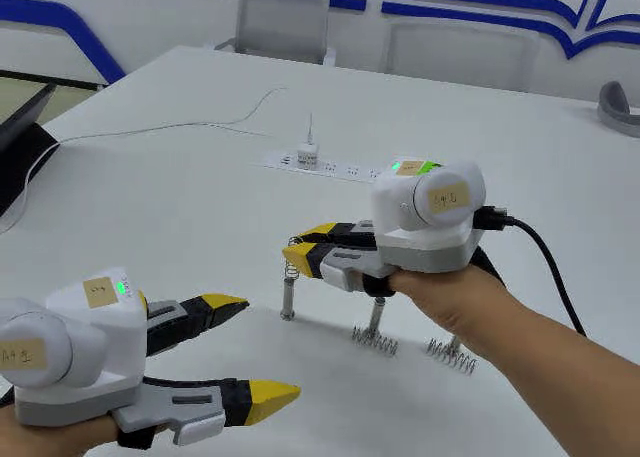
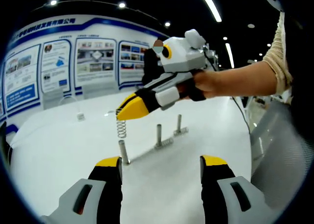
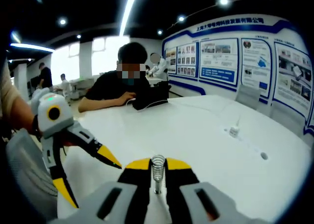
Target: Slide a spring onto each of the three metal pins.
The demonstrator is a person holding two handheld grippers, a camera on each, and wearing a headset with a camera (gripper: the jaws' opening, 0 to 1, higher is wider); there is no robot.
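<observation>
Closest to the person, the left gripper (image 1: 250,345) waits low over the white table (image 1: 150,207). Its jaws are wide apart and hold nothing. A bit further on, the right gripper (image 1: 305,245) has its jaws pinched on a spring (image 1: 292,268) and holds it right over the left pin (image 1: 288,302). I cannot tell if the spring's bottom end is on the pin's tip yet. Two more springs lie flat on the table, one (image 1: 375,340) by the middle pin (image 1: 377,313) and one (image 1: 450,355) by the right pin (image 1: 455,343). If the held spring is not lined up, it may catch on the pin's top, bend and pop out. A sideways push could tip the pin over. Far back lies a power strip (image 1: 320,164).
</observation>
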